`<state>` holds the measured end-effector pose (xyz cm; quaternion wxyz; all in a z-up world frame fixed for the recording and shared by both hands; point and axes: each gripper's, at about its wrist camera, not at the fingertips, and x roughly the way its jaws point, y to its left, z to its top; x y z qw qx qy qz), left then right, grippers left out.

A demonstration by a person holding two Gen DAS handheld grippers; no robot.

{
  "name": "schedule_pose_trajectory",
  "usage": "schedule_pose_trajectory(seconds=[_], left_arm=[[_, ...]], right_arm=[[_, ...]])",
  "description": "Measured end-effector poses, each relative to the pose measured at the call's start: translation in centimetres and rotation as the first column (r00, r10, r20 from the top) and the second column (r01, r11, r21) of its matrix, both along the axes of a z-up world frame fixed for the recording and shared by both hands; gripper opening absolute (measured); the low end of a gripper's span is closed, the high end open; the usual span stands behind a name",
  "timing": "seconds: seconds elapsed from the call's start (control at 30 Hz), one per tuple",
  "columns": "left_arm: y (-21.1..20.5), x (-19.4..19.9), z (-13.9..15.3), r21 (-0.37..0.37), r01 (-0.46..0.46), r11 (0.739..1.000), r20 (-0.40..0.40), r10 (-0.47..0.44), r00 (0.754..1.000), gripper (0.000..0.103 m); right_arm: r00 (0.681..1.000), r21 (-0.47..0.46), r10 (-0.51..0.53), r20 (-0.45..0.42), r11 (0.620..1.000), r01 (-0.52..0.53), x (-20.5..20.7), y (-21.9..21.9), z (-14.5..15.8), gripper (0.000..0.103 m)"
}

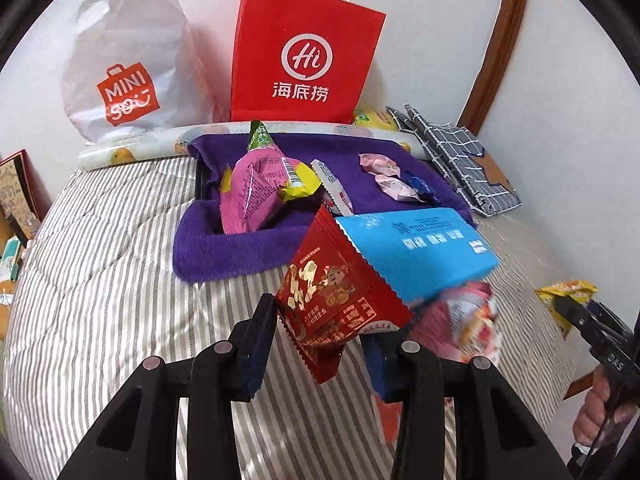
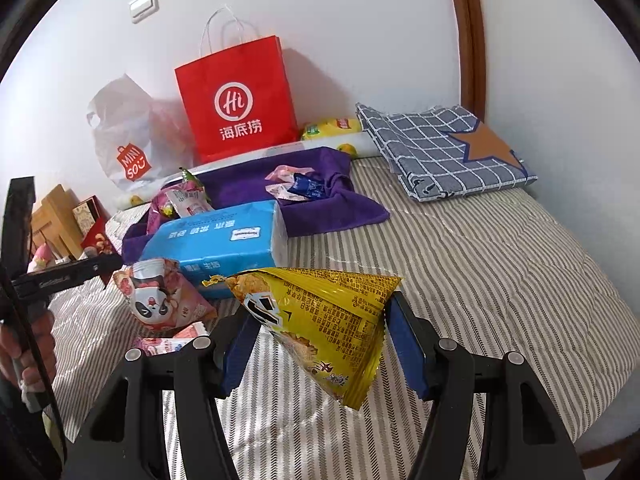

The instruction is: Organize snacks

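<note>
Striped bed cover (image 2: 460, 260) fills most of both views, under both grippers. Beyond the jaws, against the wall, a red paper bag (image 1: 306, 56) stands upright, with a white plastic bag (image 1: 124, 64) beside it; the white bag's contents are hidden. Ahead of the left jaws a purple towel (image 1: 224, 248) drapes over what may be a box or tray, whose rim barely shows. Pink snack packet (image 1: 252, 196), a yellow-green one and small wrapped candies (image 1: 394, 188) lie on it; labels too small to read. Folded checked cloth (image 2: 440, 152) lies far ahead of the right jaws, well apart. Blue tissue pack (image 1: 416, 248) sits just past the left fingertips, its near corner hidden behind the red packet.

Left gripper (image 1: 316, 344): jaws closed in on a red snack packet (image 1: 340, 304), held by its lower part, crimped edge hanging below the pads; the far pad's contact is hidden behind the packet. A blurred pink packet sits right of it, hard to make out.

Right gripper (image 2: 320, 344): jaws about half open, clamped on a yellow snack packet (image 2: 328, 320), tilted, one corner hanging down between the fingers. Panda-print packet (image 2: 160, 300) lies left of these jaws on the cover. A hand shows cut off at each frame edge.
</note>
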<state>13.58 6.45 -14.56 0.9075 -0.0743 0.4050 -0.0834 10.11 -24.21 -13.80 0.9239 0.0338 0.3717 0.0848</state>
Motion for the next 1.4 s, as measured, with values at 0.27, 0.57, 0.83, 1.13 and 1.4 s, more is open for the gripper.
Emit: schedule_pose_trajectory(seconds=[0.27, 0.57, 0.83, 1.13, 1.4], left_arm=[[-0.4, -2.9, 0.8, -0.016, -0.013, 1.0, -0.005, 0.013, 1.0, 0.039], [-0.5, -5.0, 1.8, -0.051, -0.015, 0.999, 0.011, 0.015, 1.0, 0.039], [-0.8, -6.3, 3.2, -0.081, 0.008, 0.997, 0.051, -0.003, 0.999, 0.039], [-1.3, -6.7, 4.4, -0.081, 0.031, 0.996, 0.076, -0.025, 0.997, 0.039], [-1.2, -6.8, 5.6, -0.091, 0.033, 0.995, 0.086, -0.025, 0.996, 0.039]], right_arm=[[1.0, 0.004, -0.01, 0.022, 1.0, 0.01, -0.7, 0.7, 1.3, 0.063], [1.0, 0.018, -0.006, -0.024, 1.0, 0.007, -0.6, 1.1, 1.3, 0.063], [1.0, 0.011, 0.001, -0.007, 1.0, -0.001, -1.3, 1.8, 2.3, 0.063], [0.999, 0.031, -0.018, 0.037, 0.999, 0.017, -2.1, 2.5, 5.5, 0.063], [0.998, 0.042, -0.006, 0.066, 0.999, 0.004, -2.3, 2.9, 7.6, 0.063]])
